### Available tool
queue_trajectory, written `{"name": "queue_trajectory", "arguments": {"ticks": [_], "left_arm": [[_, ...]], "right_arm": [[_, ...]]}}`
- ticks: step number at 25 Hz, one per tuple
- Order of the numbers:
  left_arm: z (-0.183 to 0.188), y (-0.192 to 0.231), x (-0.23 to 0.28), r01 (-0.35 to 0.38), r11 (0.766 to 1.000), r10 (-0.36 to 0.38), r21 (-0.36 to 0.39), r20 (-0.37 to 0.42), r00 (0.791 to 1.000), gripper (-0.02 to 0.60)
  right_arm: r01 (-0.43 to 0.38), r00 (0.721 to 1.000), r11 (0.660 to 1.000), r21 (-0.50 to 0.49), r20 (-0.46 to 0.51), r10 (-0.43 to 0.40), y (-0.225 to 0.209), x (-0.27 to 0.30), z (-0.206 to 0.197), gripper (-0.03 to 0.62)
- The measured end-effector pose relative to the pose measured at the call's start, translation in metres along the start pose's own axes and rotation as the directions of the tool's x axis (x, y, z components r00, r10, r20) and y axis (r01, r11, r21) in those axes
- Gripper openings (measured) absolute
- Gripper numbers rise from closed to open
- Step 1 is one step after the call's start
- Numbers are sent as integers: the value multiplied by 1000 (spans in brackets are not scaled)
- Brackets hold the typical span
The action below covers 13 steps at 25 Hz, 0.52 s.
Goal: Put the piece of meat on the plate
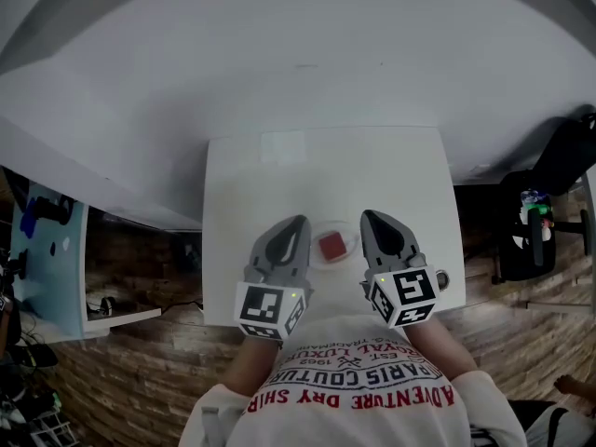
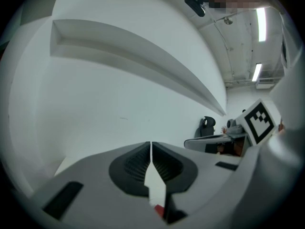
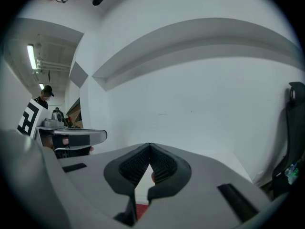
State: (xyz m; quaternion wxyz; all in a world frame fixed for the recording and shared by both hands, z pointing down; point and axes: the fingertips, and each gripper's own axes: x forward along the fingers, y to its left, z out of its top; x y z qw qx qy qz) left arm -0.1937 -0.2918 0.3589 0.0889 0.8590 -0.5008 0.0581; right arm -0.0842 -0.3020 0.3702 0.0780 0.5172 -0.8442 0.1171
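The small red, roughly square piece of meat (image 1: 333, 246) lies flat in the middle of the small round pale plate (image 1: 317, 258), already resting on it. The plate looks shallow and whitish, perhaps translucent, and its rim shows all around the meat. It sits flat on the white table (image 1: 279, 184), in the near half and roughly midway between the table's left and right sides. In each gripper view only a sliver of the red meat shows, low in the frame

Meat (image 1: 332, 246) on plate (image 1: 319, 260), plate on table (image 1: 270, 189) — between left gripper (image 1: 300, 220), right gripper (image 1: 366, 214)
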Motion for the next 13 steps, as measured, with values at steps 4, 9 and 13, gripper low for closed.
{"name": "queue_trajectory", "arguments": {"ticks": [4, 9, 13], "left_arm": [[0, -5, 1, 9, 1000, -9, 11, 0, 1000, 15], [-2, -6, -1, 10, 1000, -10, 20, -12, 1000, 15], [-3, -4, 0, 9, 1000, -9, 18, -15, 1000, 15]], "right_arm": [[11, 1000, 1000, -9, 5, -11, -3, -2, 0, 12], [9, 1000, 1000, -18, -2, -9, -1, -1, -2, 12], [-11, 1000, 999, -36, -27, 10, 3, 2, -7, 12]]}}
